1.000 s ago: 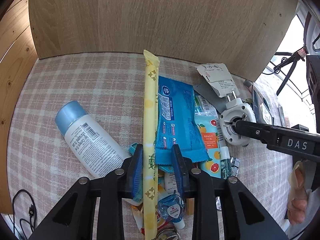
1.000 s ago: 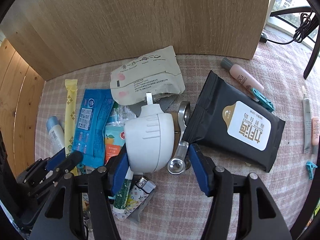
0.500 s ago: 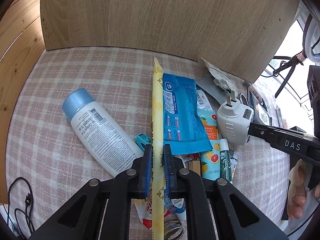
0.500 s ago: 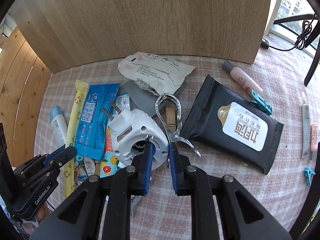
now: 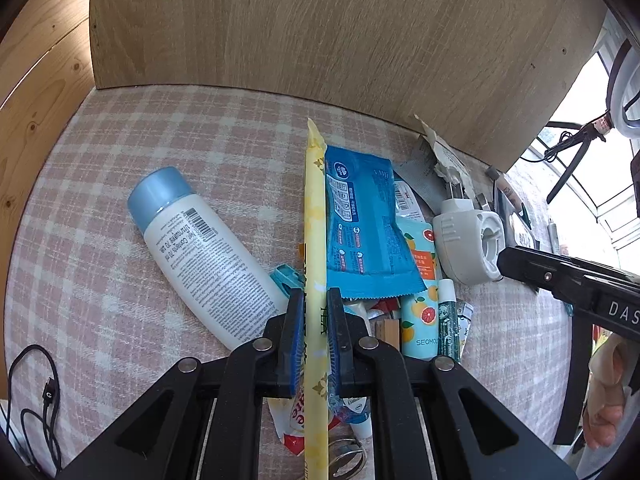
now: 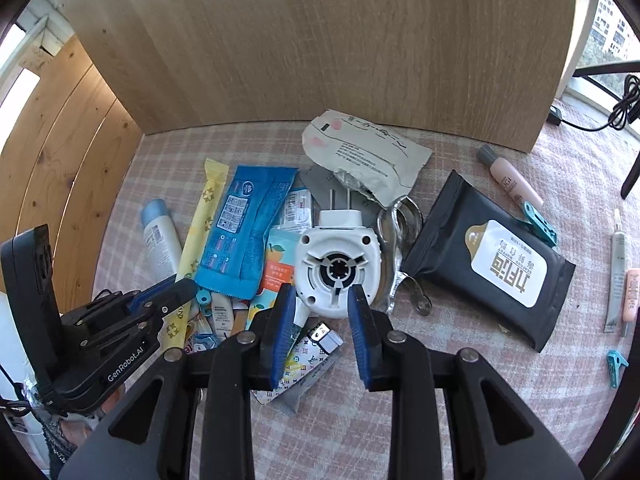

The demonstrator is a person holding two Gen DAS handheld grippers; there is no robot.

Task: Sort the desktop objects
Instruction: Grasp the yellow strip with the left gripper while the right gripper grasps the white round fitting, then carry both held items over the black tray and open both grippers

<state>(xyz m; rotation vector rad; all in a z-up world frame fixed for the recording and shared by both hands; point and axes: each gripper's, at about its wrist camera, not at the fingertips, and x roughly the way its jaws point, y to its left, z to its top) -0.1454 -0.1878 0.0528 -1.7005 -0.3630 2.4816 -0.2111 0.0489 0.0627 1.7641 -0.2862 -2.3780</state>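
Observation:
My left gripper [image 5: 316,308] is shut on a long yellow sachet [image 5: 315,216], which also shows in the right wrist view [image 6: 202,220]. A blue packet [image 5: 360,232] lies just to its right and a white bottle with a blue cap [image 5: 200,252] to its left. My right gripper [image 6: 320,304] is open, its blue pads on either side of the near edge of a white plug adapter [image 6: 338,264] that rests on the pile; the adapter also shows in the left wrist view [image 5: 466,240].
A black wipes pack [image 6: 492,268], a torn beige pouch [image 6: 360,152], metal tongs [image 6: 400,224], an orange-print packet [image 5: 420,312], tubes [image 6: 512,176] and teal clips [image 6: 538,224] lie on the pink checked cloth [image 5: 160,140]. A wooden board [image 6: 320,40] stands behind. A black cable [image 5: 36,392] lies near left.
My right gripper was shut on the adapter's edge half a second ago and has now opened; the adapter has tipped to face me. My left gripper closed on the yellow sachet a second ago and still holds it.

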